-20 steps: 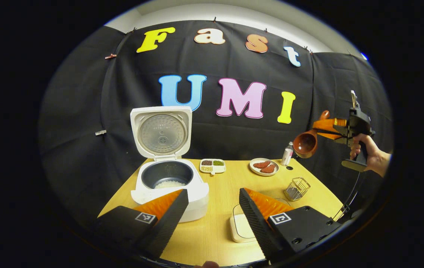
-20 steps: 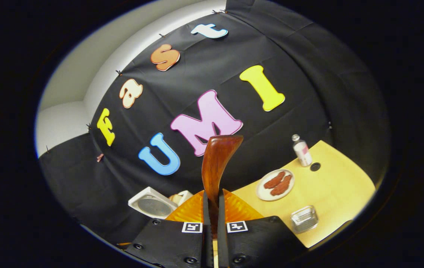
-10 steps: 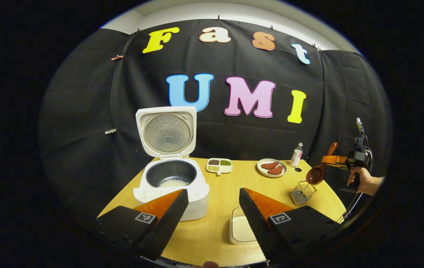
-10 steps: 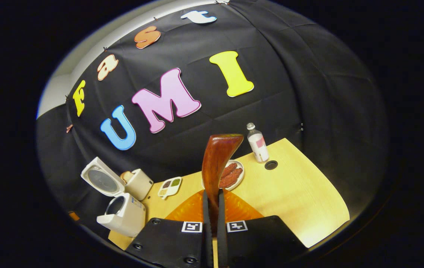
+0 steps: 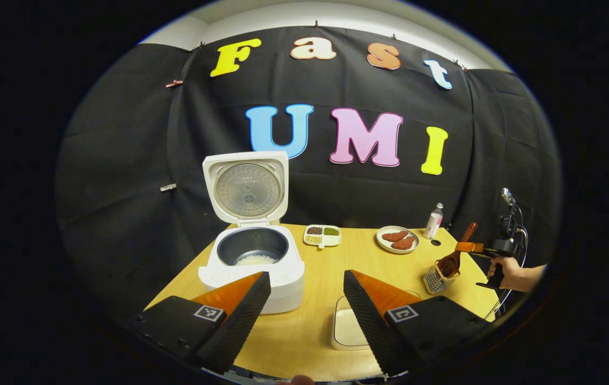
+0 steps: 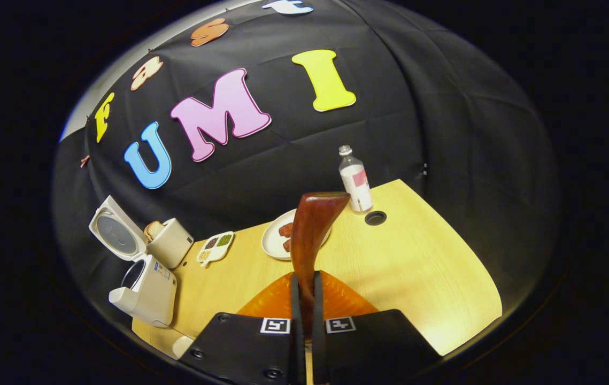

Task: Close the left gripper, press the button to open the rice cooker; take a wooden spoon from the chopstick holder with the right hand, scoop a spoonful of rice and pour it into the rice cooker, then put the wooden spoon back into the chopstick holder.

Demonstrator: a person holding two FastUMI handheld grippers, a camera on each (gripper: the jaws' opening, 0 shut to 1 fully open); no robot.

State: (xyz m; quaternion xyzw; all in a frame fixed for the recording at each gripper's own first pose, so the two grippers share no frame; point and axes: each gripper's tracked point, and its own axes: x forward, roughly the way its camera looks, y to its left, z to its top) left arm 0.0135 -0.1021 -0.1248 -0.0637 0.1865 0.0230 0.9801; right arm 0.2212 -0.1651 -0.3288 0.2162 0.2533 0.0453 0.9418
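The white rice cooker (image 5: pixel 253 264) stands on the table with its lid up and white rice in its dark pot; it also shows at the left (image 6: pixel 146 291). My left gripper (image 5: pixel 304 307) hangs open above the near table edge. At the far right, my right gripper (image 5: pixel 472 247) is shut on the wooden spoon (image 5: pixel 453 259), whose bowl dips into the wire chopstick holder (image 5: pixel 438 278). In the right gripper view the spoon's handle (image 6: pixel 312 230) rises from between the closed fingers of that gripper (image 6: pixel 305 310).
A white rice container (image 5: pixel 348 329) lies between my left fingers. At the back stand a divided dish of beans (image 5: pixel 322 235), a plate of brown food (image 5: pixel 398 239) and a small bottle (image 5: pixel 434 220). A toaster (image 6: pixel 169 241) sits behind the cooker. A hand (image 5: pixel 510 270) holds the right gripper.
My right gripper has come down with the spoon from high above the table until the bowl reaches the chopstick holder. The left gripper has drawn back a little and stays open.
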